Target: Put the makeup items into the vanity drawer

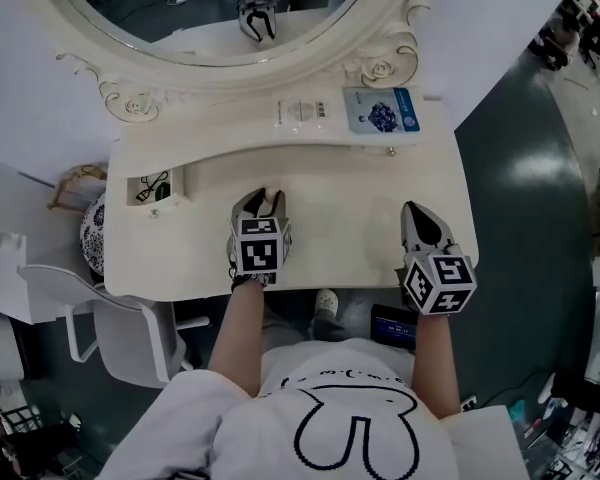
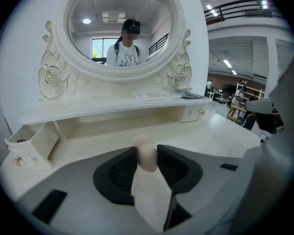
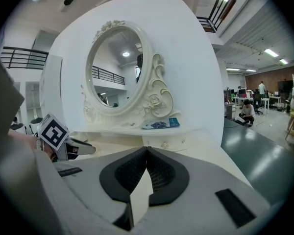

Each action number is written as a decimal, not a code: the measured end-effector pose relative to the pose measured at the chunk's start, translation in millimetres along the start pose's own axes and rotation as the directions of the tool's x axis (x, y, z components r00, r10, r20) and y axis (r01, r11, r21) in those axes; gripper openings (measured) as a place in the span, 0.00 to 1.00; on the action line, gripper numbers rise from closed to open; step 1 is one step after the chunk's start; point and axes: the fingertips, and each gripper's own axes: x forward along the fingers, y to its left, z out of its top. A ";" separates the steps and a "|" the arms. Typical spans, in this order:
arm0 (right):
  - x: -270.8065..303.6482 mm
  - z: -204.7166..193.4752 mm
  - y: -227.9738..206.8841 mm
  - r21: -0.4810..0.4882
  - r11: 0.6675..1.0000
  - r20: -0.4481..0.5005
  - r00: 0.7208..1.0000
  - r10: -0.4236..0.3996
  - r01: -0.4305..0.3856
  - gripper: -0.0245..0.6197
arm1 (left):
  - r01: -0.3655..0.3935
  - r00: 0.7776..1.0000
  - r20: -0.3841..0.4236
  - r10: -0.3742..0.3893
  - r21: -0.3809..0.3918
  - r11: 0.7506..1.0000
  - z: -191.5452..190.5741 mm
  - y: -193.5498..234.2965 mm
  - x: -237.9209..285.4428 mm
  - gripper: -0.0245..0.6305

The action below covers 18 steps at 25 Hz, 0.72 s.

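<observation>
Because the job is to fill the drawer, the big cream vanity table (image 1: 360, 238) has been set up for it, with the round mirror (image 1: 210, 8) standing along its back edge and a thin shelf (image 1: 240, 128) just under the mirror. At the table's left end a small drawer (image 2: 39, 142) is pulled out, so things can be dropped in from above. Something black and white (image 1: 155, 186) already lies in it, but I cannot tell what it is. On the right part of the shelf lie a blue packet (image 1: 381, 110) and, beside it, a white packet (image 1: 302, 114); they look like they are waiting their turn. The left gripper (image 1: 265, 200) is near the middle of the table's front edge, and its jaws squeeze a small pale makeup item (image 2: 146, 152) with a round tip, one pad on each side. I think it holds tight so the item will not slip on the way to the drawer. The right gripper (image 1: 413, 213) rests near the table's front right corner, pressed closed with nothing in it.
</observation>
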 end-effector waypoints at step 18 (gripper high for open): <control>35.3 19.4 96.8 -0.007 0.996 0.027 0.996 0.088 -0.087 0.05 | -0.067 0.993 0.100 0.069 -0.023 0.997 24.7 95.8 -61.1 0.27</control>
